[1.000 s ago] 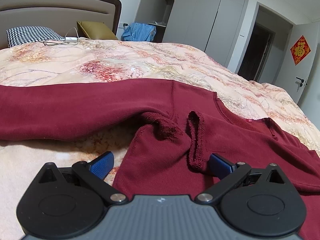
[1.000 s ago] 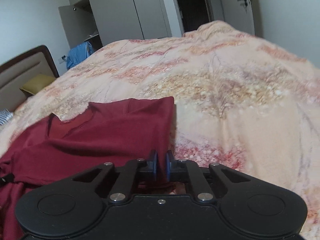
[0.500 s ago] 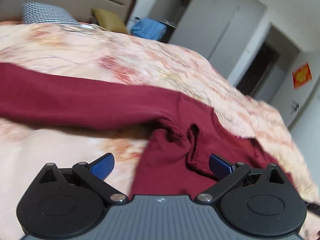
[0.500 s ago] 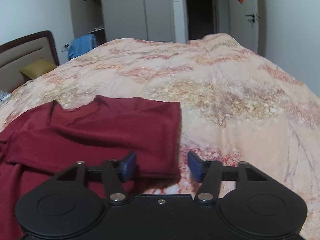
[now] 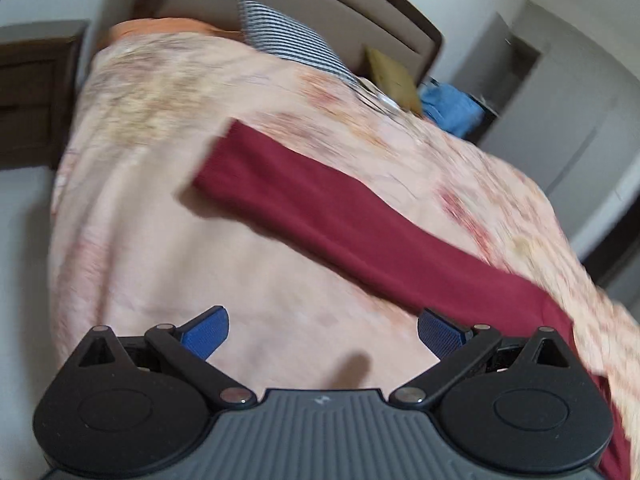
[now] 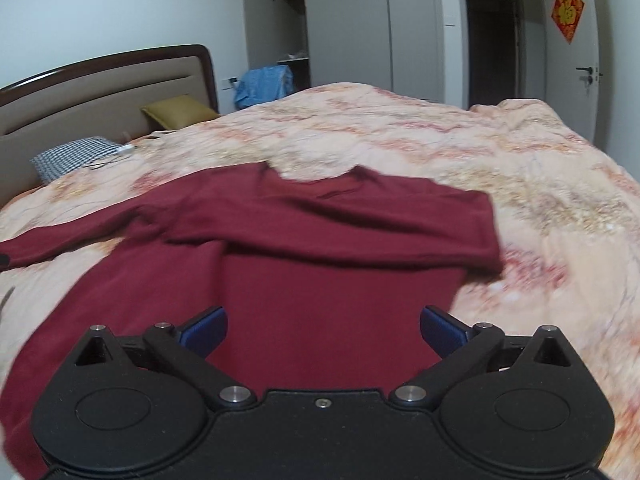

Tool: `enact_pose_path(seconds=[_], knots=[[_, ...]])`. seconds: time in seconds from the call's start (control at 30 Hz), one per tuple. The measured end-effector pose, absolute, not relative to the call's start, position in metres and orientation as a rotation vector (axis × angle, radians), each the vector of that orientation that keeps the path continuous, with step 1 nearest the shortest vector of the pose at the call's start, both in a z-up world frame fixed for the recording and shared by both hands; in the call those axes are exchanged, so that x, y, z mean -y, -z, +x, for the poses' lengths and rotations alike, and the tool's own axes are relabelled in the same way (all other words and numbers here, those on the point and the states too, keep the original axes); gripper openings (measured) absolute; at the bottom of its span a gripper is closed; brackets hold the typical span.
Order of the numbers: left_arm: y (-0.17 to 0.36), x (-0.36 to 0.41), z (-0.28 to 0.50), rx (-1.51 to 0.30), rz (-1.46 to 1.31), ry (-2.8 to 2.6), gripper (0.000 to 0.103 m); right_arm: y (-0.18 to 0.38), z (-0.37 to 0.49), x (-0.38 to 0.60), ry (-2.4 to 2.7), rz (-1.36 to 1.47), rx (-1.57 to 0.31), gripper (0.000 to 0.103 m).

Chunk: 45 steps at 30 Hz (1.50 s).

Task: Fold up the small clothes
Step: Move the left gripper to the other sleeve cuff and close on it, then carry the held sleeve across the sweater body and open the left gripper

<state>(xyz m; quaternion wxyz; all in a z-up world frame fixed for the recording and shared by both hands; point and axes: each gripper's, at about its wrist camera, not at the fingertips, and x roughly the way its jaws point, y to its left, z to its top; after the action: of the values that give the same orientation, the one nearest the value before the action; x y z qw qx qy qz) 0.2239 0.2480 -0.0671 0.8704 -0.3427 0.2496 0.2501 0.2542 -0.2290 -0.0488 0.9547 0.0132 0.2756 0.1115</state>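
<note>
Right gripper (image 6: 323,330): jaws wide, nothing between the pads. One second ago they were pinched shut on the shirt's edge; half a second ago they were opening. The right sleeve (image 6: 360,232) now lies folded across the chest, so I read that fold as placed and released. The gripper has also backed off, since more of the shirt (image 6: 312,300) is in view than before.

Left gripper (image 5: 322,334): jaws wide and empty, as in both earlier frames. What changed is its aim. It was over the armpit area of the garment; now it has swung out and tilted, and only bedspread (image 5: 168,240) lies between the pads. Frame is motion-blurred.

Meaning for the task: one sleeve in, one still out. The left sleeve (image 5: 360,232) stretches straight across the bed (image 6: 500,152), unfolded. Judgement: the left gripper is travelling toward the cuff (image 5: 218,160) to fold this sleeve next.

View differences:
- Right wrist view shows the whole torso, neckline and finished fold; the left sleeve's cuff end is cut off at the frame edge.
- Left wrist view shows the sleeve's full length and its cuff, near the checked pillow (image 5: 288,36), but none of the folded side.
</note>
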Motion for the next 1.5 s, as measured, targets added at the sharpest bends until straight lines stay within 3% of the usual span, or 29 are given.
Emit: enact_pose_path(seconds=[0.3,0.5,0.63,0.73,1.03,1.3,1.5], knots=[[0.084,-0.315,0.211,-0.384,-0.925,-0.633,0.098,0.067,0.233,0.195,-0.261,-0.001,-0.643,0.102],[0.083,-0.33,0.223,-0.311,-0.944,-0.635,0.063,0.069,0.23,0.197,-0.245,-0.019,-0.657,0.102],[0.083,-0.327,0.231,-0.282,-0.93,-0.67,0.027,0.07,0.231,0.2,-0.234,-0.015,-0.658,0.102],[0.079,-0.327,0.233,-0.275,-0.916,-0.702,0.008,0.069,0.23,0.201,-0.232,-0.014,-0.659,0.102],[0.003,-0.279,0.267,-0.162,-0.538,-0.577,0.005,0.065,0.232,0.207,-0.238,-0.005,-0.625,0.102],[-0.083,-0.158,0.327,-0.043,-0.22,-0.241,0.005,0.057,0.234,0.222,-0.225,0.034,-0.586,0.102],[-0.095,-0.057,0.375,-0.08,-0.109,-0.05,0.005,0.053,0.232,0.24,-0.2,0.027,-0.569,0.102]])
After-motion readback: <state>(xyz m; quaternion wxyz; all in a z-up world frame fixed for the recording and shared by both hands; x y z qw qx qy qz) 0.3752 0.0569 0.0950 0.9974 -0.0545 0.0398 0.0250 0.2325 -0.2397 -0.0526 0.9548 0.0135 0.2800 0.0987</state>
